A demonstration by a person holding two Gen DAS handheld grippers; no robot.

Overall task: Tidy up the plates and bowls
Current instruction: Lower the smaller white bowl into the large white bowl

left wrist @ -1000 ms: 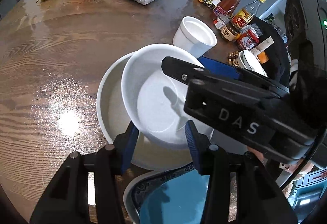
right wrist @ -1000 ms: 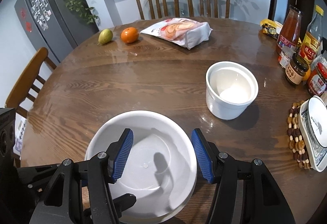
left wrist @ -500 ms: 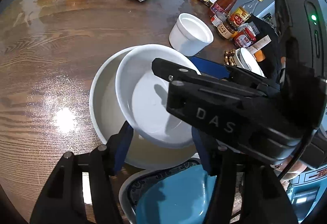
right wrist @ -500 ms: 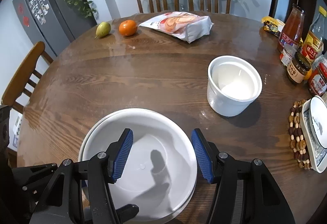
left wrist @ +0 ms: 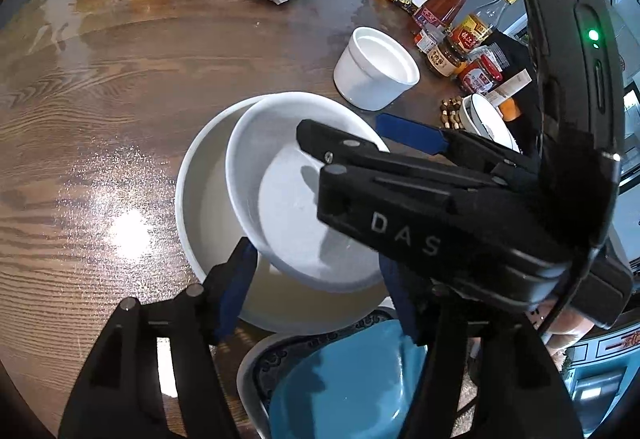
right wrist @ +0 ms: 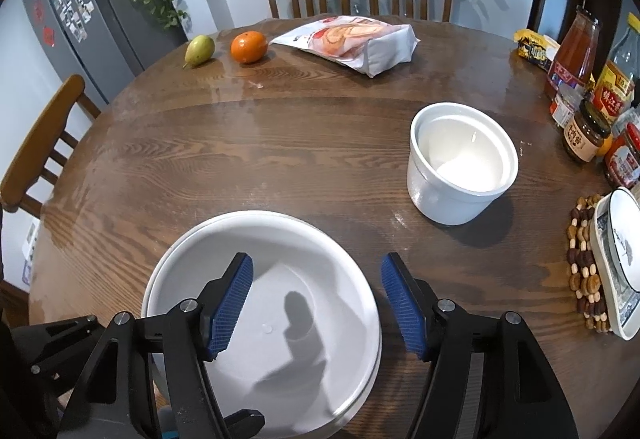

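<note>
Your right gripper [right wrist: 316, 299] hangs over the smaller white dish [right wrist: 280, 315], which sits nested inside the larger white dish [left wrist: 204, 207] on the round wooden table [right wrist: 280, 143]. The jaws are opening. The dish's near rim lies between the blue pads [right wrist: 232, 303], but the pads stand clear of it, so nothing is held. In the left wrist view this gripper's black body crosses the frame above the nested pair.

Your left gripper [left wrist: 316, 291] is also opening. Its blue fingertips [left wrist: 236, 287] straddle the near edge of the stacked dishes, and no pad appears to press on them. A blue bowl with a patterned rim [left wrist: 340, 379] lies just below, closest to you.

The step in hand reads as the release after nesting: the smaller dish sits slightly off-centre in the larger one, toward the right of the left wrist view.

Pieces not yet gathered: a deep white bowl [right wrist: 462, 163], upright and well apart to the right, and a patterned dish [right wrist: 618, 259] resting on a beaded mat [right wrist: 584, 271] near the table edge.

The next move probably calls for lifting both grippers clear without nudging the stack, then reaching one of them to the deep white bowl and gripping its wall across the rim.
</note>
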